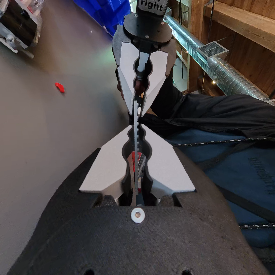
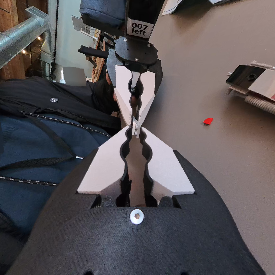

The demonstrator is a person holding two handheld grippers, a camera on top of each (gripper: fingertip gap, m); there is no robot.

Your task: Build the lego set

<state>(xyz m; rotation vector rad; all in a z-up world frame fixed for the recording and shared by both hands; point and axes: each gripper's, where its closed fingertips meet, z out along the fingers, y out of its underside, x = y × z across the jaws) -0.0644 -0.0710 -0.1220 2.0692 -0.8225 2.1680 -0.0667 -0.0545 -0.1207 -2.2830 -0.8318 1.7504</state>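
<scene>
In the left wrist view my left gripper (image 1: 136, 126) is shut on a long grey Lego plate (image 1: 135, 148) seen edge-on. The plate runs back between the fingers, with red and dark bricks (image 1: 139, 160) fixed near its base. My right gripper (image 1: 136, 114) comes in from above, tip to tip with the left, and is shut on a small white brick (image 1: 139, 110) at the plate's far end. In the right wrist view my right gripper (image 2: 135, 130) pinches the white brick (image 2: 135, 128) against the plate, and the left gripper (image 2: 134, 119) meets it from the far side. A loose red piece (image 1: 59, 87) lies on the table; it also shows in the right wrist view (image 2: 208, 121).
Both grippers are held above the grey-brown table (image 1: 44, 148) near its edge. Blue bins (image 1: 104, 11) and a black and white device (image 2: 253, 83) stand on the table. A paper booklet (image 2: 171, 7) lies farther off. A person's black sleeve (image 1: 215, 111) and a dark blue bag (image 2: 44, 141) are beside the table. Less than 4 cm separates the two grippers' tips. About 8 centimeters separates my right fingertips from the loose red piece (image 1: 59, 87). It turns up in the right wrist view (image 2: 206, 118) as well.
</scene>
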